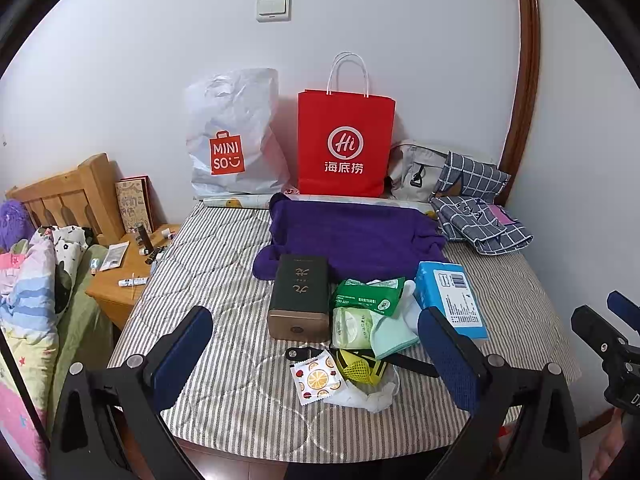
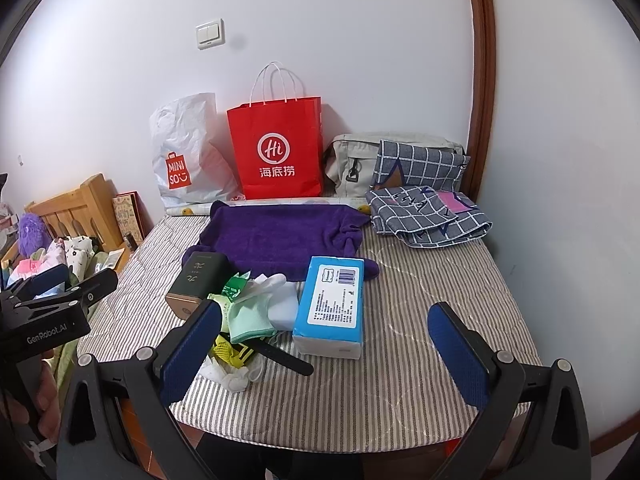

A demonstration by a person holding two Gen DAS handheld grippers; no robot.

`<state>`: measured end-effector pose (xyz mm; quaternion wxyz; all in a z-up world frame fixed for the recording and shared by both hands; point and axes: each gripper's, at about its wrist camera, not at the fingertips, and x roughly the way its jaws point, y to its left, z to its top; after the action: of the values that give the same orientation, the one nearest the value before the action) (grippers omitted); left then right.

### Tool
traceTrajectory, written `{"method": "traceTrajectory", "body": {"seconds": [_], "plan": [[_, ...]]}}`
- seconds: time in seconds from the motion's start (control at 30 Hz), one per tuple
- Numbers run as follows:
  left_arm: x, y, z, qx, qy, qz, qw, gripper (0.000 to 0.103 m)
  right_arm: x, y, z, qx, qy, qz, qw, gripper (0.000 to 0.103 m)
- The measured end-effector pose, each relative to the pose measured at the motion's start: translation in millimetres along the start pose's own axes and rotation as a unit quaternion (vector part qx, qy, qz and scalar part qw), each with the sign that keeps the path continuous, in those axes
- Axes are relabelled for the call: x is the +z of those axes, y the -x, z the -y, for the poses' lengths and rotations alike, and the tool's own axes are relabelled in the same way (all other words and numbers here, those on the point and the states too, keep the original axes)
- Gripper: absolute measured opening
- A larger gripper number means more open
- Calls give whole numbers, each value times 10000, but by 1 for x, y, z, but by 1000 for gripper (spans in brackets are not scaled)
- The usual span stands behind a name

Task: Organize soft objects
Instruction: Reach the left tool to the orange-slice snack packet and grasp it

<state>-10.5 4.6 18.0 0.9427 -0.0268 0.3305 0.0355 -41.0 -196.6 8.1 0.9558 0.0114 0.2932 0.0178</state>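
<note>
Both my grippers hover above the near edge of the striped mattress (image 2: pixel 420 280), and nothing is held. My left gripper (image 1: pixel 316 344) has its fingers spread wide apart, and my right gripper (image 2: pixel 325 340) is released in the same way.

The soft things lie in a small heap in the middle of the mattress: a mint green cloth (image 1: pixel 394 336), a green wet-wipe pack (image 1: pixel 370 294), a pale green tissue pack (image 1: pixel 352 328), a blue tissue pack (image 2: pixel 330 306), and a crumpled white plastic bag (image 1: pixel 366 396) at the front. Behind them the purple towel (image 2: pixel 276 236) is spread flat, and the checked fabric bags (image 2: pixel 424 212) are at the far right. The red paper bag (image 2: pixel 278 152) and the white Miniso bag (image 2: pixel 186 160) stand against the wall.

I think the heap is the main risk. The items touch and overlap, so a pinch on the mint cloth may also drag the black strap (image 2: pixel 286 356) or the yellow mesh piece (image 1: pixel 360 368) under it. The dark tin box (image 1: pixel 298 300) is touching the wipe packs; a sideways push could tip it over. The front things are close to the mattress edge and may slide off. The red bag stands upright and may fall if I drop something against its rim.
</note>
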Motion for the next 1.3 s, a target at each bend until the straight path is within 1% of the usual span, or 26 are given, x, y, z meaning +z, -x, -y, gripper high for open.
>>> {"method": "traceTrajectory", "body": {"seconds": [0.3,0.4,0.5,0.63,0.7,0.93,1.03,1.1,1.13,1.3], "plan": [[-2,-3,-3,-14,49,-59,10000,103,-1,1,-1,7,1,1,10000,101],[-5,-13,-9,-68,84,-166,9998,103,-2,-2,0,30,26,-22,10000,101],[-11,-30,-14,-60,100,-380,9992,103,-6,-10,0,56,18,-110,9999,101],[-31,-59,-20,-84,111,-710,9974,102,-13,-27,2,85,28,-252,9996,101],[-42,-72,-23,-76,140,-870,9961,99,-18,-38,2,122,48,-322,9994,101],[-73,-116,-27,-210,168,-1368,9902,98,-37,-83,-8,262,182,-663,9973,100],[-83,-137,-25,-288,172,-1565,9871,98,-49,-103,-13,314,252,-847,9956,96],[-89,-152,-22,-349,137,-1683,9850,94,-57,-116,-15,360,299,-978,9941,95],[-92,-158,-21,-370,112,-1736,9841,94,-61,-123,-15,363,330,-1055,9932,93],[-101,-180,-16,-389,-19,-1907,9809,92,-77,-152,-13,379,433,-1319,9896,89]]}}
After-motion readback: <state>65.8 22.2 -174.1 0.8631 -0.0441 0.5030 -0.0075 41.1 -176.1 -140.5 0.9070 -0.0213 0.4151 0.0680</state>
